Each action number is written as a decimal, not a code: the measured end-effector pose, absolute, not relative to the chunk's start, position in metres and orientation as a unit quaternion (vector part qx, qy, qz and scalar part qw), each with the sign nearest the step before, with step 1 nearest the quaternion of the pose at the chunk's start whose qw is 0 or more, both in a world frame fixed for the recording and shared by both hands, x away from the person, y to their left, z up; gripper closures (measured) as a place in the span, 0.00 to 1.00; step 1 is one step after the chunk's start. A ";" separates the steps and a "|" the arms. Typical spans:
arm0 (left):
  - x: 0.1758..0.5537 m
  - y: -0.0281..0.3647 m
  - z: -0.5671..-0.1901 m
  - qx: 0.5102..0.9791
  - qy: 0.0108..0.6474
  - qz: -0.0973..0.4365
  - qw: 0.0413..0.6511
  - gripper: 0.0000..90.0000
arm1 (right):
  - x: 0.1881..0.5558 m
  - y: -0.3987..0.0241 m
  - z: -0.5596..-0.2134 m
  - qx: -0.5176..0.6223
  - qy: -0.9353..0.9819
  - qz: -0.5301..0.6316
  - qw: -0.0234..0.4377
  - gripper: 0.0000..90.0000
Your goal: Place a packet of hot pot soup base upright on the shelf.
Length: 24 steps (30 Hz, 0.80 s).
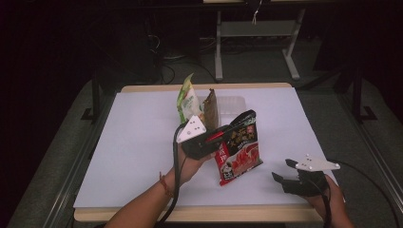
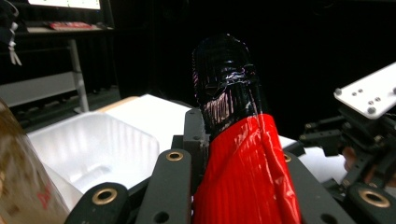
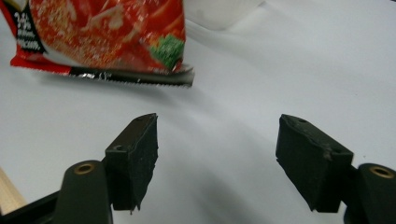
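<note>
A red instant-noodle packet (image 1: pixel 240 153) hangs tilted above the middle of the white table (image 1: pixel 138 142), its lower corner close to the surface. My left gripper (image 1: pixel 244 118) is shut on the packet's dark top edge. In the left gripper view the packet (image 2: pixel 243 172) stands edge-on between the jaws, red below and black above. My right gripper (image 1: pixel 281 170) rests near the table's front right, open with nothing between its fingers. In the right gripper view the open gripper (image 3: pixel 217 158) faces bare table, with the packet's serrated bottom edge (image 3: pixel 107 32) hanging ahead at upper left.
At the back of the table a green packet (image 1: pixel 188 99) and a brown packet (image 1: pixel 210 108) stand upright beside a clear plastic tray (image 1: pixel 232 103). The tray (image 2: pixel 93 144) lies just beyond the left jaws. The table's wooden front edge (image 1: pixel 190 214) is near my forearms.
</note>
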State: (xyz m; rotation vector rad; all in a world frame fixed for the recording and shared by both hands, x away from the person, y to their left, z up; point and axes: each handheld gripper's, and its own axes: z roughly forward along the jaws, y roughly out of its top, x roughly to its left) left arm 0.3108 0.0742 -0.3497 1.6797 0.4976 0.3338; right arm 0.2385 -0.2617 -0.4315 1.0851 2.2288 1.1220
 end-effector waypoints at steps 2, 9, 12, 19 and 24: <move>0.313 0.073 -0.344 0.728 0.217 0.154 0.632 0.87 | 0.238 -0.262 -0.431 0.392 0.799 0.405 0.210 0.32; 0.325 0.072 -0.327 0.705 0.243 0.169 0.645 0.87 | 0.236 -0.264 -0.430 0.388 0.798 0.412 0.207 0.38; 0.329 0.072 -0.319 0.697 0.249 0.179 0.649 0.87 | 0.236 -0.264 -0.430 0.388 0.799 0.412 0.204 0.36; 0.342 0.067 -0.308 0.692 0.261 0.216 0.637 0.87 | 0.236 -0.264 -0.430 0.387 0.802 0.406 0.206 0.36; 0.356 0.065 -0.304 0.682 0.281 0.242 0.630 0.87 | 0.235 -0.264 -0.431 0.390 0.800 0.406 0.206 0.36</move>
